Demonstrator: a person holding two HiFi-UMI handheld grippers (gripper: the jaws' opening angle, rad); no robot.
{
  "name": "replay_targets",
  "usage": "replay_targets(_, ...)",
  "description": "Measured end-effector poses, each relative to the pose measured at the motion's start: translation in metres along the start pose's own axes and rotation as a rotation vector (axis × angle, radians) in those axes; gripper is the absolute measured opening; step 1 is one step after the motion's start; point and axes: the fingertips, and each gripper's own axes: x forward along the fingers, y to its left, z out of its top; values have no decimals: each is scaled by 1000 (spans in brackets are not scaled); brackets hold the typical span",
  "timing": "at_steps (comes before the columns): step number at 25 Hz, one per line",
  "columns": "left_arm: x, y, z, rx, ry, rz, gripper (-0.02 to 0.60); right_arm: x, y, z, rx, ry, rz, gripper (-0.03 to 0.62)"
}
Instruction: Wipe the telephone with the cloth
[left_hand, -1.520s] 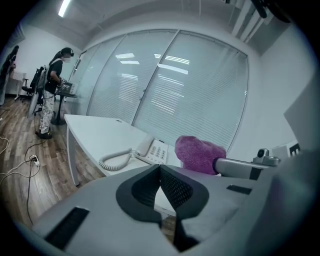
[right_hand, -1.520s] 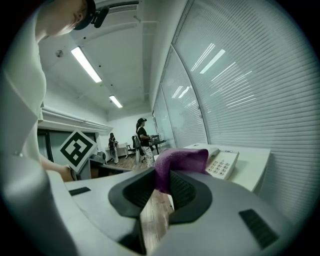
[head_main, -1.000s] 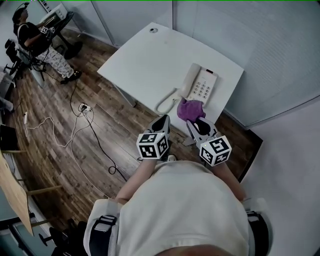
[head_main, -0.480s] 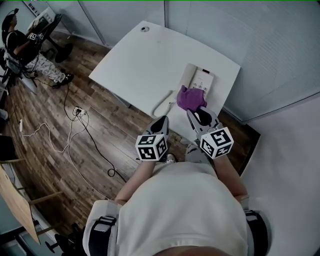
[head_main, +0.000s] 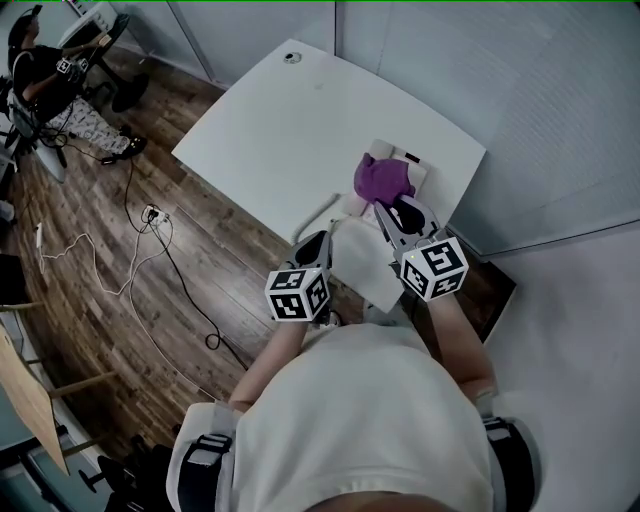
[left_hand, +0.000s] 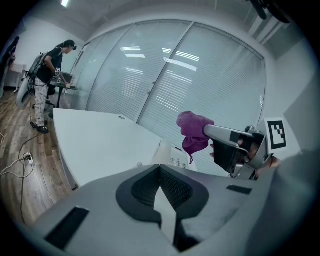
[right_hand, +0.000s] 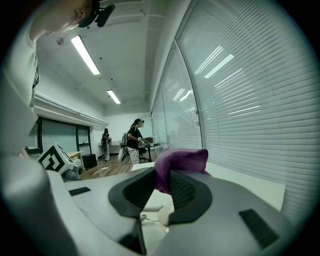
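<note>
The white telephone (head_main: 414, 163) lies at the far right of the white table (head_main: 260, 130), close to the glass wall. A purple cloth (head_main: 383, 178) covers most of it, and my right gripper (head_main: 398, 212) is shut on that cloth. The right gripper view shows the cloth (right_hand: 177, 161) bunched between the jaws of that gripper (right_hand: 162, 182). My left gripper (head_main: 316, 248) hovers over the table's near edge, shut and holding nothing. In the left gripper view, beyond its closed jaws (left_hand: 161, 172), I see the keypad (left_hand: 175, 161), the hanging cloth (left_hand: 193, 130) and the right gripper (left_hand: 231, 146).
The phone's coiled cord (head_main: 312, 214) trails toward the near table edge. A small round fitting (head_main: 291, 57) sits at the table's far corner. Cables and a power strip (head_main: 152, 214) lie on the wooden floor at left. A person (head_main: 45, 70) is at a desk far left.
My right gripper has carried the cloth forward from the phone's near end onto the phone, hiding its keypad. The left gripper has stayed shut near the table edge.
</note>
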Motion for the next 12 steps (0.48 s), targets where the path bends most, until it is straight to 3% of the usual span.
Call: replay_targets(12,36,-13,-5,-7,44,-22,21,43,-68,6,-42,17,-52,91)
